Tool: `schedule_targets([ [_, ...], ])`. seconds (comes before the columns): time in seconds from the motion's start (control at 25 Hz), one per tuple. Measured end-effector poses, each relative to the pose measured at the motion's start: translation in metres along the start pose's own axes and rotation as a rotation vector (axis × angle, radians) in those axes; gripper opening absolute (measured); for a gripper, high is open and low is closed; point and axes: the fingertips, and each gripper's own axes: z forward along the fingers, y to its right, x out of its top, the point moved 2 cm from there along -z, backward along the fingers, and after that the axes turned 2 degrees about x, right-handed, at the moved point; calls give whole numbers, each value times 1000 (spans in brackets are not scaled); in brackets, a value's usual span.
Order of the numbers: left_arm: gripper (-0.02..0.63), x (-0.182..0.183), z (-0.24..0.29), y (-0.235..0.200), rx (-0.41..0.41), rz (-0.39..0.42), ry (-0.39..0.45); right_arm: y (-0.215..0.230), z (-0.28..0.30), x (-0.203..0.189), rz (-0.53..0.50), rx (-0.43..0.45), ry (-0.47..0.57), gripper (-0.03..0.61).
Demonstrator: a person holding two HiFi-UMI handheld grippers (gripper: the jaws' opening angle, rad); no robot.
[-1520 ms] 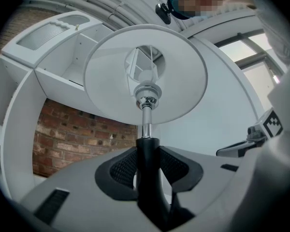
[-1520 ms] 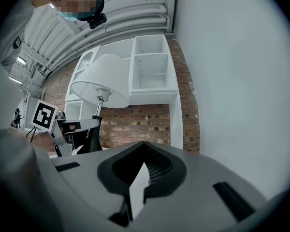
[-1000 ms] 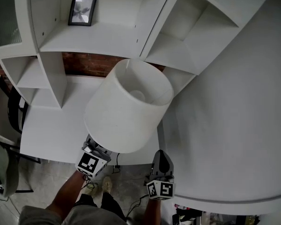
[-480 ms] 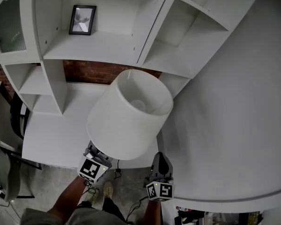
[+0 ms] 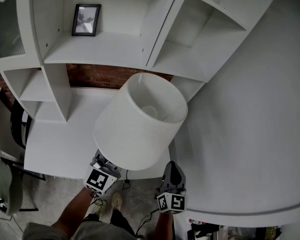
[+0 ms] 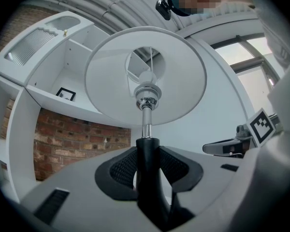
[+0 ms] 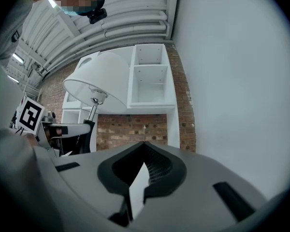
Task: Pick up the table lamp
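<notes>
A broad plain white surface (image 5: 250, 124) fills the right half of the head view, curving from the upper right corner down to the lower edge. A white shelving unit (image 5: 105, 46) spans the top of the frame, its open compartments running from the upper left to the upper right. A strip of brick wall (image 5: 95, 70) shows under its shelves. Below that, at left of centre, lies a white desk (image 5: 57, 139).

The table lamp (image 5: 135, 129) sits at the middle of the frame, over the desk's near edge. It is tilted, and the open top of its white shade faces the upper right. From the left gripper view the shade hangs overhead at upper centre. A chrome tube (image 6: 145, 124) runs down from it into a black stem (image 6: 146, 153).

The left gripper (image 5: 102, 168) is at lower centre-left, partly under the shade's rim, with its marker cube (image 5: 98, 179) toward the bottom edge. Its jaws are clenched on the black stem, one ribbed pad pressing each side. The right gripper (image 5: 171, 167) is just right of it at lower centre, apart from the lamp. Its jaws are drawn together at the tips with nothing between them.

A forearm (image 5: 75, 209) reaches up from the bottom edge to the left gripper. A small dark picture frame (image 5: 86, 20) stands on a shelf at upper left.
</notes>
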Motion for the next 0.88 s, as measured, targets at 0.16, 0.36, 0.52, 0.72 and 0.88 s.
schedule_targets([
  [0.16,141,-5,0,-1,4,-6,-10,-1,2,-1,0,0,0,17],
  [0.36,141,0,3,1,-6,-4,-3,3,4,0,-2,-4,-1,17],
  [0.52,141,-1,4,0,1,3,6,4,5,0,2,-1,1,17],
  [0.72,141,1,6,3,0,-12,-5,7,5,-2,1,2,-4,17],
  [0.88,141,1,7,5,-1,-14,-3,9,6,-2,2,1,-5,17],
])
